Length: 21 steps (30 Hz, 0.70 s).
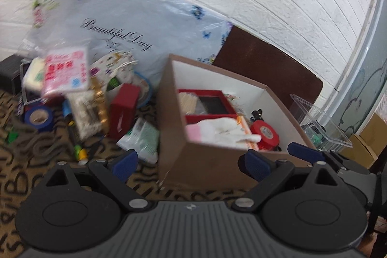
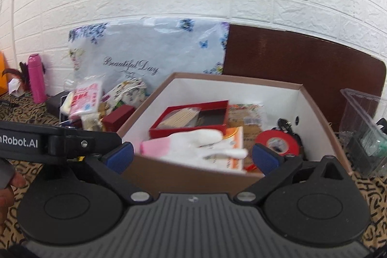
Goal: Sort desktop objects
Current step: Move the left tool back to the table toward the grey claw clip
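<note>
Brown cardboard box (image 2: 188, 181) fills the centre of your right wrist view, already holding a white glove (image 2: 193, 145), a red tape roll (image 2: 278, 143) and a red tray (image 2: 191, 116). Both the right gripper (image 2: 193, 158) and the left gripper (image 1: 191, 162) gape wide with nothing held. You seem between items: next, steer left toward the unsorted pile (image 1: 79, 98), perhaps the blue tape roll (image 1: 38, 117).

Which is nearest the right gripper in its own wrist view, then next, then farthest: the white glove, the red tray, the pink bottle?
From the right gripper:
1. White glove, at the box's near wall, just ahead.
2. Red tray, behind the glove, mid-box.
3. Pink bottle, far left by the wall.
</note>
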Each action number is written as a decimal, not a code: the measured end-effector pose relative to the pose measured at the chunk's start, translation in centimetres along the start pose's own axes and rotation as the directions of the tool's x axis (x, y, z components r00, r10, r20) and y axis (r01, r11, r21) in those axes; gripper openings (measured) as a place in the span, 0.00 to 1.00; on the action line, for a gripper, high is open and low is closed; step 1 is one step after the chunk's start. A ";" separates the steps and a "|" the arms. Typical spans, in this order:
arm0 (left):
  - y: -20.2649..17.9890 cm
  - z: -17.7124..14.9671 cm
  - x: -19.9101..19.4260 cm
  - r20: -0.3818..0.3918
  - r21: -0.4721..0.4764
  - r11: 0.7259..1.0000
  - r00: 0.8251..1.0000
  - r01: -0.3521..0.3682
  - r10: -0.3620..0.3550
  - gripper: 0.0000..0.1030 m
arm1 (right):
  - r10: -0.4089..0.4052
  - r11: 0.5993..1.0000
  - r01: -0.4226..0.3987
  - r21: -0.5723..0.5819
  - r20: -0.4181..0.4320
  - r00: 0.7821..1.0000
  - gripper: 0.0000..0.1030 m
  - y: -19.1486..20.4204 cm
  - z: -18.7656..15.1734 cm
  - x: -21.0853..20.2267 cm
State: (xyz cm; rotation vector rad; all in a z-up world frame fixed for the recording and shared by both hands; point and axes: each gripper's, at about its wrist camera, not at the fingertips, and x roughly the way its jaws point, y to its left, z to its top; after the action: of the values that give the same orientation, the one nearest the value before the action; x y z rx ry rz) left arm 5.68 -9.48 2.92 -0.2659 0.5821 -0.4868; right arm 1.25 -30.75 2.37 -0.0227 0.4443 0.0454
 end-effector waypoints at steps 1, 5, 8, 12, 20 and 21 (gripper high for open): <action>0.7 -0.6 -0.5 0.003 -0.010 1.000 1.000 -0.007 0.007 0.95 | 0.013 1.000 -0.013 -0.005 -0.003 1.000 0.98 0.7 -0.5 -0.1; 3.6 -3.0 -2.5 0.014 -0.043 0.997 0.998 -0.068 0.069 0.95 | 0.072 0.997 -0.072 -0.037 -0.012 0.997 0.98 3.8 -2.3 -0.2; 6.1 -4.3 -3.8 0.018 -0.060 0.991 0.993 -0.118 0.119 0.95 | 0.121 0.990 -0.123 -0.074 -0.030 0.992 0.98 6.3 -3.7 0.0; 9.7 -5.2 -4.8 0.010 -0.105 0.979 0.984 -0.177 0.179 0.95 | 0.179 0.974 -0.188 -0.130 -0.075 0.981 0.98 9.5 -5.3 0.7; 15.0 -3.6 -4.9 0.036 -0.165 0.954 0.965 -0.250 0.259 0.94 | 0.259 0.945 -0.278 -0.171 -0.123 0.958 0.98 13.6 -5.6 2.6; 15.4 -3.3 -4.7 0.041 -0.164 0.955 0.965 -0.247 0.257 0.93 | 0.262 0.944 -0.281 -0.173 -0.122 0.957 0.98 14.0 -5.4 2.9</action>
State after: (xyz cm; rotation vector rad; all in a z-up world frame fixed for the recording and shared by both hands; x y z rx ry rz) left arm 5.92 5.77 -3.33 -0.3508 0.5850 -0.1841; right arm 0.84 -16.83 -3.96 -0.1513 0.5372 0.3602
